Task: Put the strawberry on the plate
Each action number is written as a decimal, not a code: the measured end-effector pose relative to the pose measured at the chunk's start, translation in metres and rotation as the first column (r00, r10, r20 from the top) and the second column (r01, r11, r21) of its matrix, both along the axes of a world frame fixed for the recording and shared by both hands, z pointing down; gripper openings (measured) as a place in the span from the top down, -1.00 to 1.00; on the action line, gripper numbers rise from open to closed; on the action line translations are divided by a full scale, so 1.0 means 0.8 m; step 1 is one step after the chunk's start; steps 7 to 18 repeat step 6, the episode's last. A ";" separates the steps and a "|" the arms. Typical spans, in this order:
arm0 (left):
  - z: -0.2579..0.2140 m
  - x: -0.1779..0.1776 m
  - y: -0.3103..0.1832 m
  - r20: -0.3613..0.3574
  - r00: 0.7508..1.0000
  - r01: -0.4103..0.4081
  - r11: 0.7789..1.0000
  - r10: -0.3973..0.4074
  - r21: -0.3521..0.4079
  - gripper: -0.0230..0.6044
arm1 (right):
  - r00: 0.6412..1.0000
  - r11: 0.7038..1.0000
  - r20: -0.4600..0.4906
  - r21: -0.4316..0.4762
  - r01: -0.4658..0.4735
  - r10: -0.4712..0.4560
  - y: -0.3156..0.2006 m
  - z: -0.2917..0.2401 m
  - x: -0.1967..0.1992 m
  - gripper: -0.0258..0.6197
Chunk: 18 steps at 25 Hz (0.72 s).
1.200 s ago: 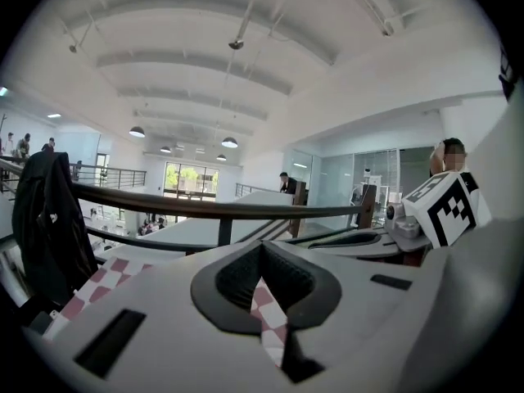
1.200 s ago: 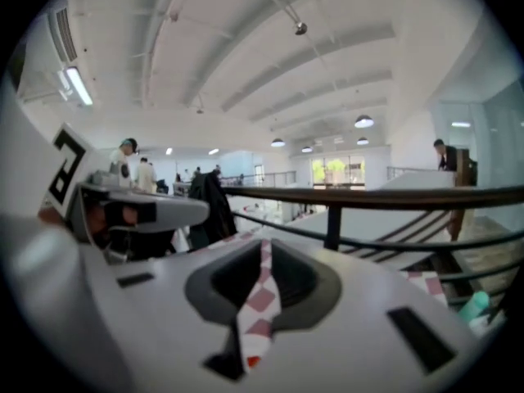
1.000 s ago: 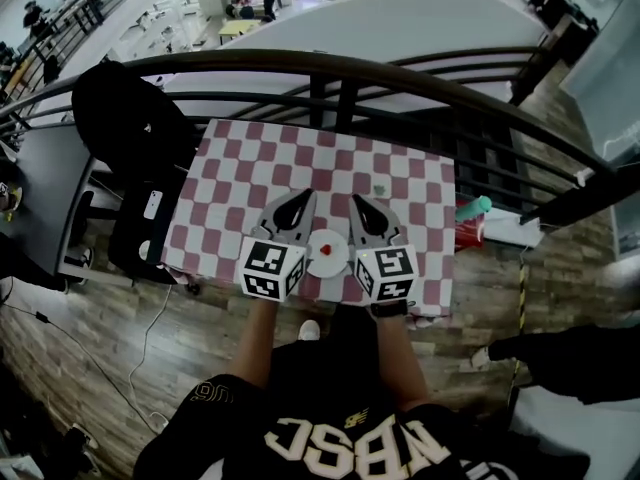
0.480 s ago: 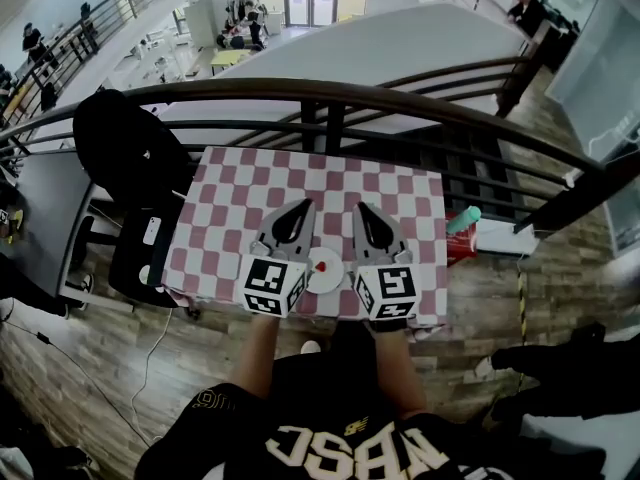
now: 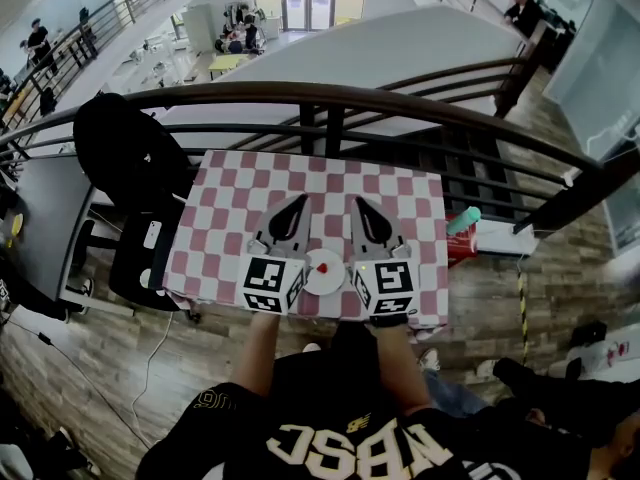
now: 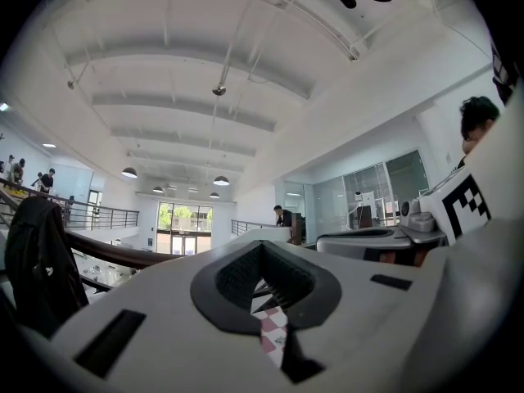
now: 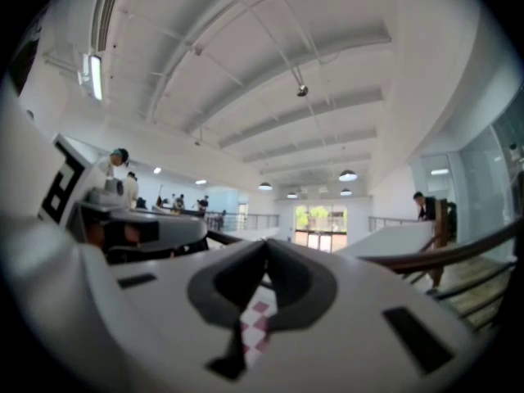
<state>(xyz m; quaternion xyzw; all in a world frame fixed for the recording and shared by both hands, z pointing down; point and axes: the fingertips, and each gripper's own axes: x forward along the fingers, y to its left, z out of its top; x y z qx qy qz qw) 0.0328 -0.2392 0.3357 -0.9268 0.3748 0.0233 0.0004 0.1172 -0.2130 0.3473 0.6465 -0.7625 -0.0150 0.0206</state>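
A small red strawberry lies on a white plate near the front edge of the pink-and-white checkered table. My left gripper rests just left of the plate, jaws shut and empty, tips pointing away from me. My right gripper rests just right of the plate, also shut and empty. In the left gripper view the left gripper shows only a thin slit with checkered cloth behind it. The right gripper looks the same in the right gripper view.
A dark curved railing runs behind the table. A black chair draped with a dark jacket stands at the left, a phone on its seat. A green-capped bottle sits off the table's right edge. Legs of a person show at lower right.
The head view has shifted slightly, with the table now a little lower and nearer. Both grippers stay shut beside the plate. A person has walked in at lower right.
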 end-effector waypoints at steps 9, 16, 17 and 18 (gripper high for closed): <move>-0.001 -0.007 -0.003 -0.005 1.000 0.002 1.000 -0.002 0.002 0.90 | 1.000 1.000 -0.015 -0.003 0.003 -0.003 -0.006 -0.001 -0.006 0.87; -0.001 -0.007 -0.003 -0.005 1.000 0.002 1.000 -0.002 0.002 0.90 | 1.000 1.000 -0.015 -0.003 0.003 -0.003 -0.006 -0.001 -0.006 0.87; -0.001 -0.007 -0.003 -0.005 1.000 0.002 1.000 -0.002 0.002 0.90 | 1.000 1.000 -0.015 -0.003 0.003 -0.003 -0.006 -0.001 -0.006 0.87; -0.001 -0.007 -0.003 -0.005 1.000 0.002 1.000 -0.002 0.002 0.90 | 1.000 1.000 -0.015 -0.003 0.003 -0.003 -0.006 -0.001 -0.006 0.87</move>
